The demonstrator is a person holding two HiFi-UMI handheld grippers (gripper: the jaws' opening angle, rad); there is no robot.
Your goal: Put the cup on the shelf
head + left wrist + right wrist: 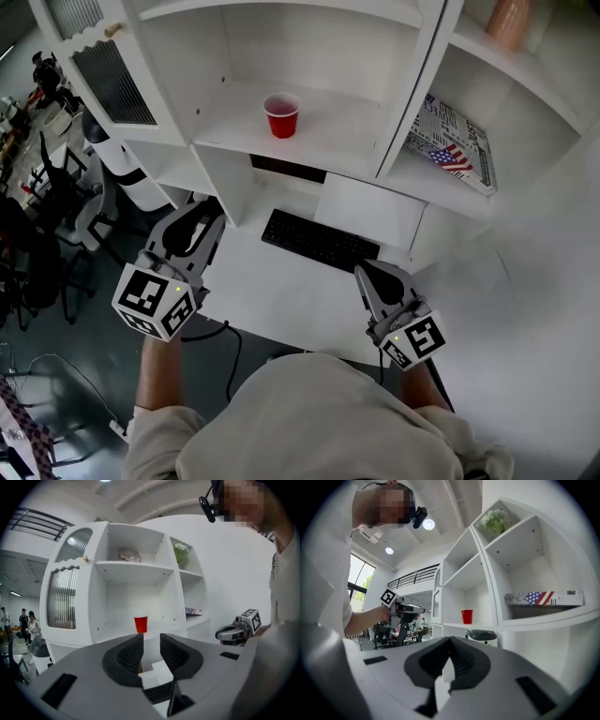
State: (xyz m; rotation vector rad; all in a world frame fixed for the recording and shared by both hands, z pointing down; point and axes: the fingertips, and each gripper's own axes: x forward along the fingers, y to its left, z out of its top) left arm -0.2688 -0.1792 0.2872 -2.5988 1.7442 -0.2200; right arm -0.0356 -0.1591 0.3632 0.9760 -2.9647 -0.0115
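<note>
Red cup [281, 114] upright on shelf [230, 112]: task looks done. Left gripper [200, 217] slightly parted, empty; right gripper [366, 276] clenched, empty; both well clear.

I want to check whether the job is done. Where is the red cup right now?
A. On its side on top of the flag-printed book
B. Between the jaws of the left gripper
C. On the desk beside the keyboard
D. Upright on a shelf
D: the cup stands upright, mouth up, on the shelf, up behind the keyboard and clear of the desk.
</note>
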